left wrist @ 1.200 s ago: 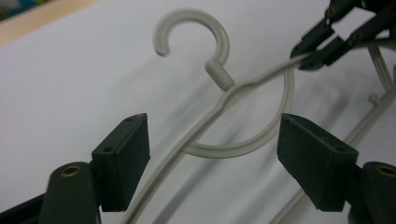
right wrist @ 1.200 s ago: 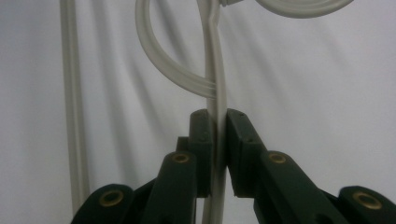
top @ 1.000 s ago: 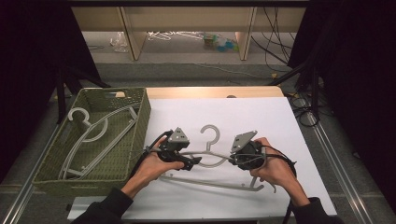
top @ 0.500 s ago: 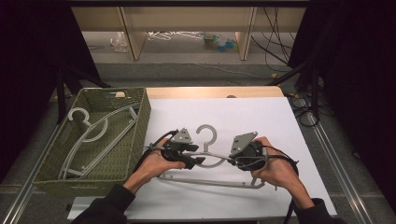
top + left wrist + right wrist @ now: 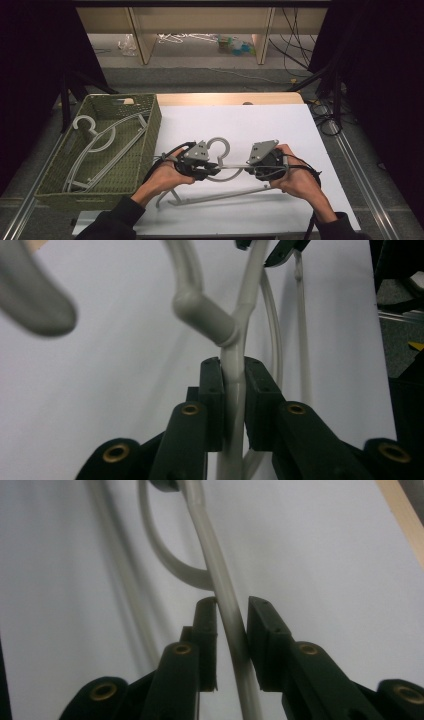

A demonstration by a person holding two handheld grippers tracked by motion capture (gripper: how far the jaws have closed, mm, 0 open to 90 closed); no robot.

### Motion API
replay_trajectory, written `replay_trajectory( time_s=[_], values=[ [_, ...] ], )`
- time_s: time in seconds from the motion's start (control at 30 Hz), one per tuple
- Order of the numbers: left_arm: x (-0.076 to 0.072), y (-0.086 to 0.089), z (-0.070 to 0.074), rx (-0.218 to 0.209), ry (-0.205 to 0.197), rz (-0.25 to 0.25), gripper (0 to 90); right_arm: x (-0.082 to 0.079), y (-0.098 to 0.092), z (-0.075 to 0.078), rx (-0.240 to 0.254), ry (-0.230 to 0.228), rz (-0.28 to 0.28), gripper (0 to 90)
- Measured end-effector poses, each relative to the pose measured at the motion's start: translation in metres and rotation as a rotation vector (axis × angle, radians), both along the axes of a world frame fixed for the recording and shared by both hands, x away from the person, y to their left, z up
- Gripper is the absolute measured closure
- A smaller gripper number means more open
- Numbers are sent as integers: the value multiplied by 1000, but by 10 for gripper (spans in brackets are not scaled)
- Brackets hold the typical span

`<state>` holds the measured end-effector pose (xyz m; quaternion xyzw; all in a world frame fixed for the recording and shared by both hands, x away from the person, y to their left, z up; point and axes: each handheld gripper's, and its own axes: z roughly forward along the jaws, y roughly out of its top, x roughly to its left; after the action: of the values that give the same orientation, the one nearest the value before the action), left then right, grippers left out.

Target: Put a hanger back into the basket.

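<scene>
A grey plastic hanger [image 5: 218, 145] lies tilted over the white table sheet, held between my two grippers. My left gripper [image 5: 215, 170] is shut on the hanger's arm just below the hook's neck; its jaws have just been closing, and the pads press the arm [image 5: 233, 390] from both sides in the left gripper view [image 5: 232, 375]. My right gripper [image 5: 248, 171] straddles the other arm [image 5: 210, 545]. Its jaws have just been opening, and a slim gap shows beside the arm in the right gripper view [image 5: 231, 610].
A green woven basket [image 5: 151, 127] stands at the left with other grey hangers [image 5: 100, 145] inside. The white sheet [image 5: 260, 125] covers the table. Black cables [image 5: 320, 107] hang past the right edge, and a metal rail [image 5: 350, 155] runs along that side.
Both hands stay almost where they were. The left gripper sits slightly nearer the hanger's hook than a second ago.
</scene>
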<state>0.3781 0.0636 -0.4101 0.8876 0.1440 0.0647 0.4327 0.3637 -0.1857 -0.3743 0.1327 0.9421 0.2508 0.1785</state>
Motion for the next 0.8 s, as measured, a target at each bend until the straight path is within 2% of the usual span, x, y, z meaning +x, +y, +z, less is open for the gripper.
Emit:
replay_trajectory(
  time_s=[0.03,0.07,0.13,0.17,0.2,0.3,0.33,0.37,0.4,0.43,0.47,0.53,0.57,0.6,0.63,0.67,0.7,0.77,0.8],
  values=[
    [0,0,1,-5,13,12,808,0,0,0,-4,0,-9,665],
    [-1,0,2,4,6,13,809,-1,2,0,-6,-16,-17,640],
    [-1,1,2,16,2,19,807,-1,3,0,-3,-19,-20,608],
    [0,3,2,18,20,48,807,-2,4,1,13,-33,-56,551],
    [1,5,3,15,24,55,807,-1,4,2,11,-42,-65,535],
    [5,12,5,15,34,103,807,-3,3,7,71,-43,-118,482],
    [5,13,6,7,42,115,807,-3,3,8,92,-48,-122,479],
    [5,13,6,7,42,115,807,-3,3,8,92,-48,-122,479],
    [6,16,8,1,47,130,807,-6,3,9,122,-48,-130,452],
    [7,19,9,-1,47,133,807,-6,3,9,122,-48,-130,452],
    [8,22,11,-2,52,151,807,-10,4,10,164,-61,-148,426],
    [8,26,14,-7,48,176,807,-13,4,11,211,-59,-161,392],
    [8,27,15,-11,50,187,807,-14,5,10,233,-54,-160,380],
    [8,27,15,-11,50,187,807,-14,5,10,233,-54,-160,380],
    [8,30,19,-11,40,204,807,-18,5,6,266,-49,-163,369],
    [8,30,19,-11,40,204,807,-18,5,6,266,-49,-163,369],
    [8,33,23,-23,42,222,807,-21,5,1,287,-55,-169,360],
    [8,36,26,-39,41,242,807,-23,5,0,299,-47,-176,358],
    [8,38,29,-50,38,246,807,-25,4,-3,326,-41,-180,358]
  ],
)
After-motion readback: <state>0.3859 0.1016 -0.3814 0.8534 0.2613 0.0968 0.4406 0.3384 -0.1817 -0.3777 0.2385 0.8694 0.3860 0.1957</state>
